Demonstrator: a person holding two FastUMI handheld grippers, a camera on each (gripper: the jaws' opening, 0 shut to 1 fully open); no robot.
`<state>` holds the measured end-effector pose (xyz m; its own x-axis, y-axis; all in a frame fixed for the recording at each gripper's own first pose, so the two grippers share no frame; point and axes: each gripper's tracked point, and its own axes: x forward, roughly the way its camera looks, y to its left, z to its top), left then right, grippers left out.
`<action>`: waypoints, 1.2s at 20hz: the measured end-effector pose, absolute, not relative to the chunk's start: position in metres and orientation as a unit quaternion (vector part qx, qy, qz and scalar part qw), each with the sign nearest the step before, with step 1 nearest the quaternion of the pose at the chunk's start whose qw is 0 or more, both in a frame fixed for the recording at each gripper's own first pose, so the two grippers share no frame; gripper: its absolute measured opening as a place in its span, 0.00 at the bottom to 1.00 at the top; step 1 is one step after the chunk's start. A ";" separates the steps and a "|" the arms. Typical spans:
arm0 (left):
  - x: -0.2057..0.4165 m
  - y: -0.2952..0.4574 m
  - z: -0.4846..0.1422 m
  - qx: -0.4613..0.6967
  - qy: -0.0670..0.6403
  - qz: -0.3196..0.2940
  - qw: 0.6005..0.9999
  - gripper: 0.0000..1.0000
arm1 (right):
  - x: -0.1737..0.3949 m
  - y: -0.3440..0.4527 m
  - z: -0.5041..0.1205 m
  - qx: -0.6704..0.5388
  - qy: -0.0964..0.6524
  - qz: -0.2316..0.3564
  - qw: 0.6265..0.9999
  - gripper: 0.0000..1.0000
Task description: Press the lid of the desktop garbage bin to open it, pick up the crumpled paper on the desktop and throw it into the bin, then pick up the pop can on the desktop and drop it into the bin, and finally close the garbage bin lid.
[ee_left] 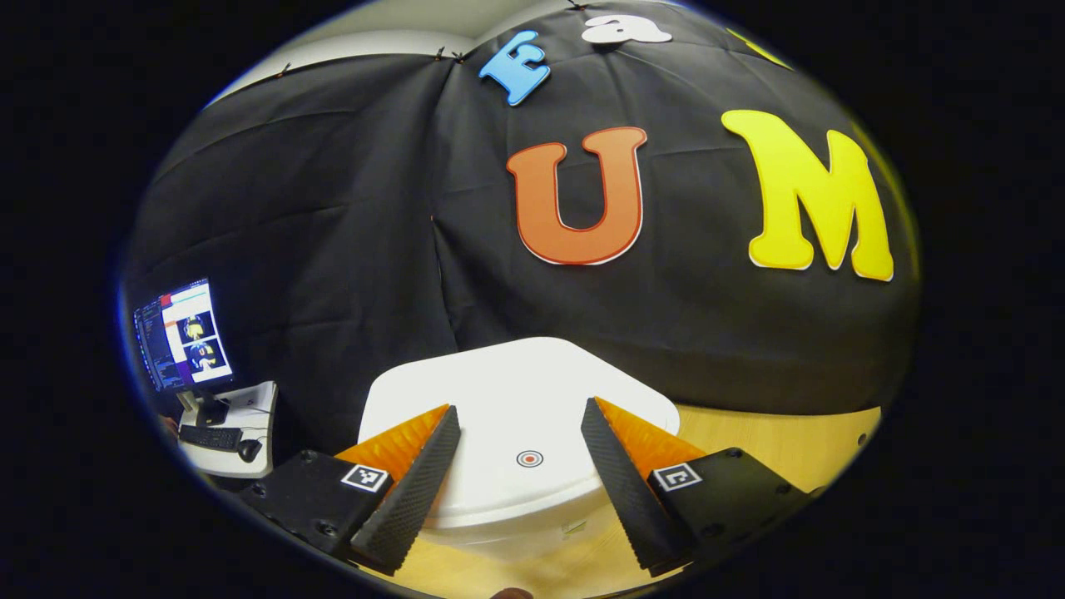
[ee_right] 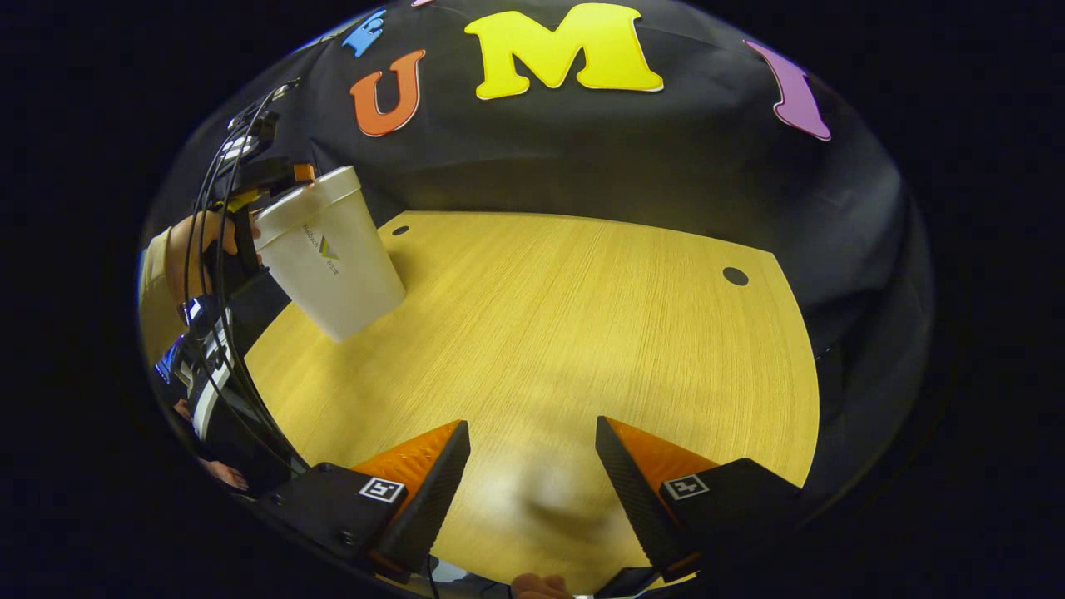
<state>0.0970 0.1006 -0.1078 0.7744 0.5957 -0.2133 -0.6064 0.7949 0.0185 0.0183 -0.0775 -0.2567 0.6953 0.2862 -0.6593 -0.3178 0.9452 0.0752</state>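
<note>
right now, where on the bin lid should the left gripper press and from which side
Press the lid at the small ring mark near its front edge, coming straight down from above. The lid lies flat and closed on the bin, and the left gripper, jaws open, already straddles that mark, so one finger can probably push there.

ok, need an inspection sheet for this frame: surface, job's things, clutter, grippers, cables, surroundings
Surface: light wooden tabletop with two dark round holes near the far edge.
Job's things: white bin at the table's left side, lid shut, a small round target mark on it.
Clutter: nothing seen.
Grippers: left gripper open, fingers either side of the lid's mark; whether it touches the lid is unclear. Right gripper open over the bare table, holding nothing.
Cables: black cables hang by the hand beside the bin.
Surroundings: black cloth wall; a side desk with a lit monitor, keyboard and mouse.
</note>
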 end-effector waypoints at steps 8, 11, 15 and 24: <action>0.102 0.102 -0.092 -0.004 0.079 0.290 0.954 0.97 | 0.025 -0.058 -0.226 -0.034 0.323 0.160 0.932 0.96; 0.105 0.092 -0.056 0.025 0.048 0.250 0.967 0.98 | 0.033 -0.049 -0.197 -0.029 0.290 0.146 0.945 0.95; 0.086 0.078 -0.020 0.058 0.023 0.198 0.978 1.00 | 0.039 -0.043 -0.145 0.012 0.225 0.114 0.968 0.96; 0.032 0.024 -0.012 0.019 0.039 0.071 0.997 1.00 | 0.020 -0.032 -0.063 0.012 0.124 0.061 0.990 0.96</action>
<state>0.0322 0.0235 -0.0118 0.9869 0.1424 -0.0754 -0.1394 0.9893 0.0429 0.0199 -0.0318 -0.0628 0.9617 0.1246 -0.2442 -0.1187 0.9922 0.0388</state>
